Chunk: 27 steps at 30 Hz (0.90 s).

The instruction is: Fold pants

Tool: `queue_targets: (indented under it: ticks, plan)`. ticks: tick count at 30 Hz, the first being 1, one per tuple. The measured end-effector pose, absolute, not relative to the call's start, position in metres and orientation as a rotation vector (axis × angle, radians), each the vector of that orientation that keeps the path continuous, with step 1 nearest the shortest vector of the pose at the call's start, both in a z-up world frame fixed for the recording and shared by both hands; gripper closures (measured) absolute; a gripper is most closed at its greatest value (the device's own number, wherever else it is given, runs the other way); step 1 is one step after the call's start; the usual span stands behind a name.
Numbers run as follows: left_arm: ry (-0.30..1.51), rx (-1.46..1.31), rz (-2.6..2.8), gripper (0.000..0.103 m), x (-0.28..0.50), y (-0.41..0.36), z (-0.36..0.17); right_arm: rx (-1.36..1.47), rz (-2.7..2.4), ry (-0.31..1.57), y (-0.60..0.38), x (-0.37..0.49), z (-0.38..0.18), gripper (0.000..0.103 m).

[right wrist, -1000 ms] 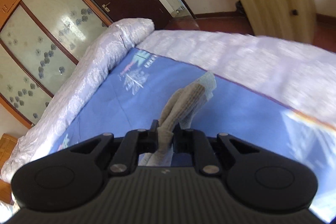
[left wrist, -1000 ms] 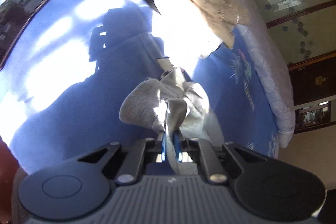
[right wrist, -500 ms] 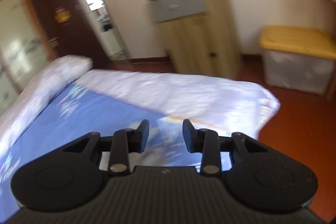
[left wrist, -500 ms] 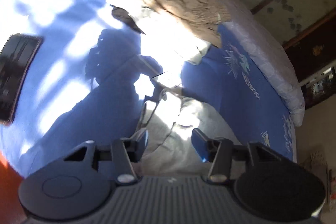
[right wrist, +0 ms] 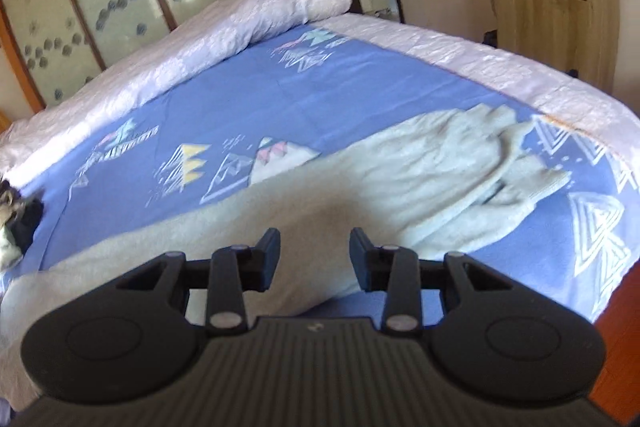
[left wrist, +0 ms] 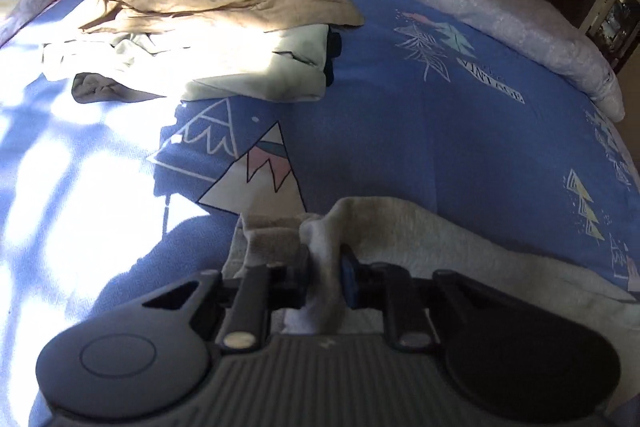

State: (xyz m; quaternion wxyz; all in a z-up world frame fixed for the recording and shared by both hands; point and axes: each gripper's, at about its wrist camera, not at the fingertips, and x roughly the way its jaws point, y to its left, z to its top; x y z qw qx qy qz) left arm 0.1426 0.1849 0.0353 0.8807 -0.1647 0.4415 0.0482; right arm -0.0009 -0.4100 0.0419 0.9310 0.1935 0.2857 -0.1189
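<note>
- Left wrist view: the left gripper (left wrist: 325, 277) is closing, its jaws already pinching a bunched edge of the grey pants (left wrist: 460, 239), which lie on the blue bedsheet (left wrist: 420, 131) at the near side of the bed.
- Right wrist view: the right gripper (right wrist: 314, 255) stands parted and empty above the pants (right wrist: 400, 183), which stretch across the sheet towards the far right corner (that end looks rumpled).
- Risk: the left pinch looks shallow and may hold one layer only; a pull could slip it free or drag the legs askew.
- Risk: a fold started one-handed may twist the cloth.
- The stack of folded clothes (left wrist: 224, 11) sits well apart.
</note>
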Motion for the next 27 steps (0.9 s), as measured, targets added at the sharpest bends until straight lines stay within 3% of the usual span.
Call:
queue_targets:
  ticks: [7, 11, 16, 17, 19, 24, 25, 27]
  plan:
    - [0.761, -0.514, 0.151, 0.089, 0.128, 0.22, 0.07, 0.44, -0.076, 0.612, -0.396, 0.053, 0.047, 0.061]
    - [0.802, -0.531, 0.173, 0.089, 0.145, 0.219, 0.062, 0.454, 0.198, 0.733, -0.33, 0.094, 0.029, 0.061]
    - [0.852, -0.505, 0.196, 0.089, 0.151, 0.217, 0.044, 0.249, 0.402, 0.924, -0.24, 0.14, 0.007, 0.064]
    - [0.861, -0.52, 0.199, 0.089, 0.152, 0.219, 0.039, 0.191, 0.383, 0.951, -0.227, 0.147, -0.004, 0.066]
    - [0.877, -0.54, 0.212, 0.087, 0.152, 0.221, 0.031, 0.074, 0.305, 0.864, -0.215, 0.157, -0.012, 0.095]
    - [0.906, -0.501, 0.26, 0.061, 0.139, 0.218, 0.028, 0.273, 0.184, 0.866, -0.249, 0.187, -0.011, 0.095]
    - [0.895, -0.49, 0.261, 0.06, 0.132, 0.218, 0.033, 0.279, 0.197, 0.849, -0.253, 0.183, -0.005, 0.088]
    - [0.86, -0.488, 0.263, 0.06, 0.114, 0.221, 0.042, 0.309, 0.239, 0.784, -0.268, 0.162, 0.011, 0.085]
